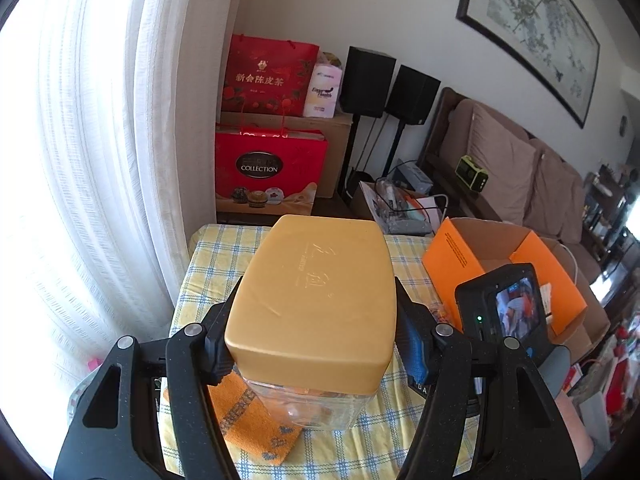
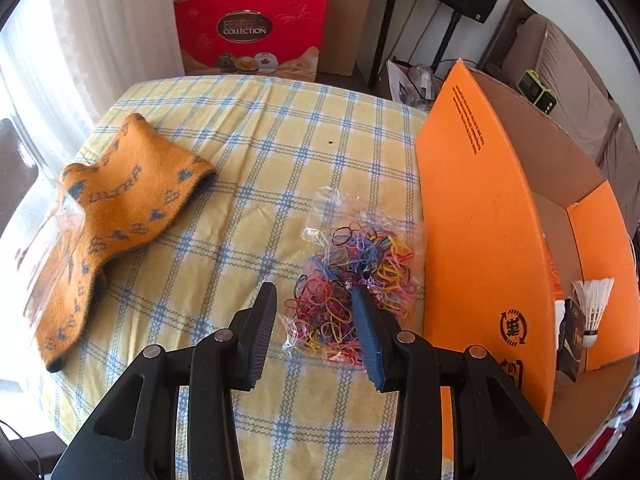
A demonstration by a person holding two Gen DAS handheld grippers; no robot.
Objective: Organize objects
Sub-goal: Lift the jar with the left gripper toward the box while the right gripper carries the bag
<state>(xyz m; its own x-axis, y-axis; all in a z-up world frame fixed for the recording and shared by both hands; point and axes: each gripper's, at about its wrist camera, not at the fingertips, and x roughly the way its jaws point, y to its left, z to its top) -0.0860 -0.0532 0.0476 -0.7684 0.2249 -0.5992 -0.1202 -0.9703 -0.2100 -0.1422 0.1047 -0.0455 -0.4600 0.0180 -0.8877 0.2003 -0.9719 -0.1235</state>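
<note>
In the left wrist view my left gripper (image 1: pixel 318 278) is shut on a clear plastic jar (image 1: pixel 320 400) with a wide mustard-yellow lid (image 1: pixel 316 292). The pads press on both sides of the lid, and the jar hangs above the checked tablecloth (image 1: pixel 208 256). An orange knitted cloth (image 1: pixel 256 420) lies below it. In the right wrist view my right gripper (image 2: pixel 313 287) points steeply down and stands open just over a clear bag of coloured rubber bands (image 2: pixel 352 264). Its blue-padded fingertip overlaps the bag, but nothing is gripped. The same orange cloth (image 2: pixel 120 216) lies at the table's left.
An open orange cardboard box (image 2: pixel 480 240) stands against the table's right edge, with a shuttlecock (image 2: pixel 594 304) and a dark packet inside. Red gift boxes (image 2: pixel 252 32), speakers on stands and a sofa (image 1: pixel 520 168) lie beyond the table. A curtain (image 1: pixel 100 140) hangs at the left.
</note>
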